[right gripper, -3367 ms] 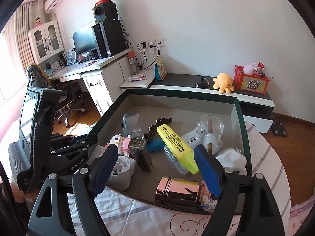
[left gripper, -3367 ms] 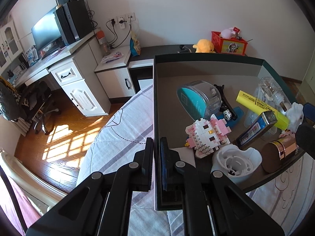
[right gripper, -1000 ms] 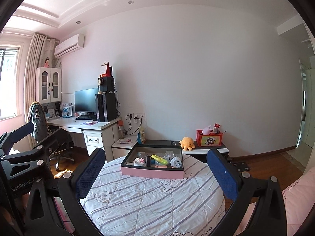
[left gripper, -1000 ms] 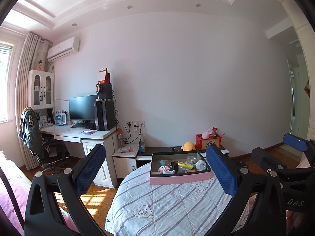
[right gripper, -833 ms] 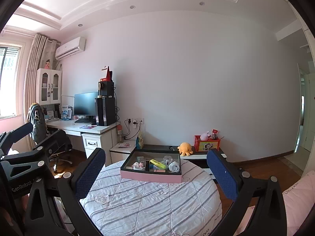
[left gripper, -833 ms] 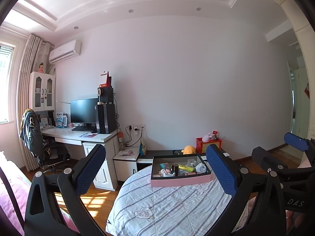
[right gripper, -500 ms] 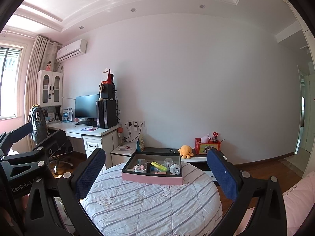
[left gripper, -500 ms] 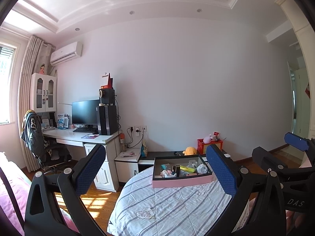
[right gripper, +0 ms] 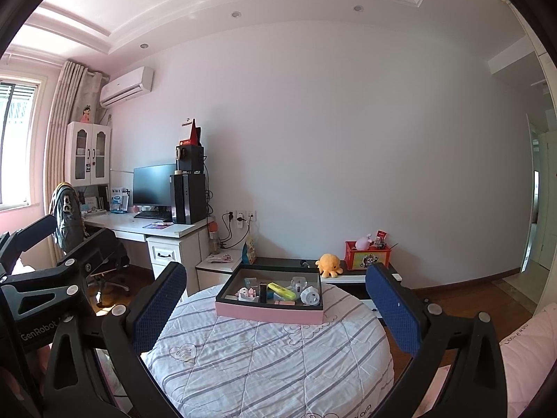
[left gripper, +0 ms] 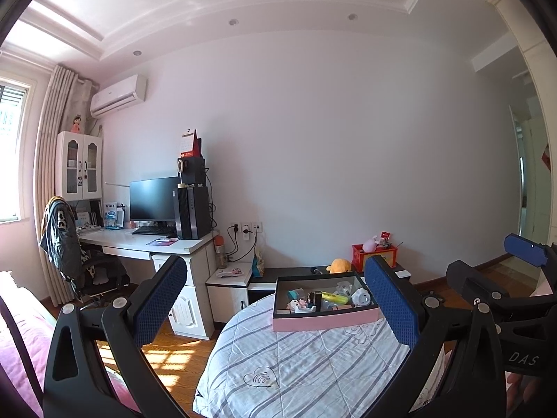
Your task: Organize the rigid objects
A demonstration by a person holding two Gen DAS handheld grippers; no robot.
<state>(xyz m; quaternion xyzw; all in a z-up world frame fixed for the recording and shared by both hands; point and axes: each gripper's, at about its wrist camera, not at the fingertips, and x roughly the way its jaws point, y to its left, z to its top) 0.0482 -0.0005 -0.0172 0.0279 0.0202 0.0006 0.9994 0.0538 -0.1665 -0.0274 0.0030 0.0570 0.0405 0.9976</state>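
A pink box with a dark rim (left gripper: 323,321) (right gripper: 268,309) stands at the far end of the round striped bed (left gripper: 313,372) (right gripper: 264,358). It holds several small objects, among them a yellow highlighter (left gripper: 334,296) (right gripper: 281,289), a white round holder (left gripper: 360,295) (right gripper: 310,295) and a pink-white block figure (left gripper: 298,303) (right gripper: 245,292). My left gripper (left gripper: 278,313) is open and empty, well back from the box. My right gripper (right gripper: 275,310) is open and empty, also far back. The right gripper also shows at the right edge of the left wrist view (left gripper: 501,289).
A white desk (left gripper: 146,244) (right gripper: 146,228) with monitor and computer tower stands at the left, an office chair (left gripper: 80,264) beside it. A low dark shelf behind the bed carries an orange plush (right gripper: 329,263) and a red box (right gripper: 367,256). Wooden floor lies left of the bed.
Both grippers pulled far back and up from the box; the left one opened from shut. Over the last second the views tilted slightly, the box drifting lower in frame.
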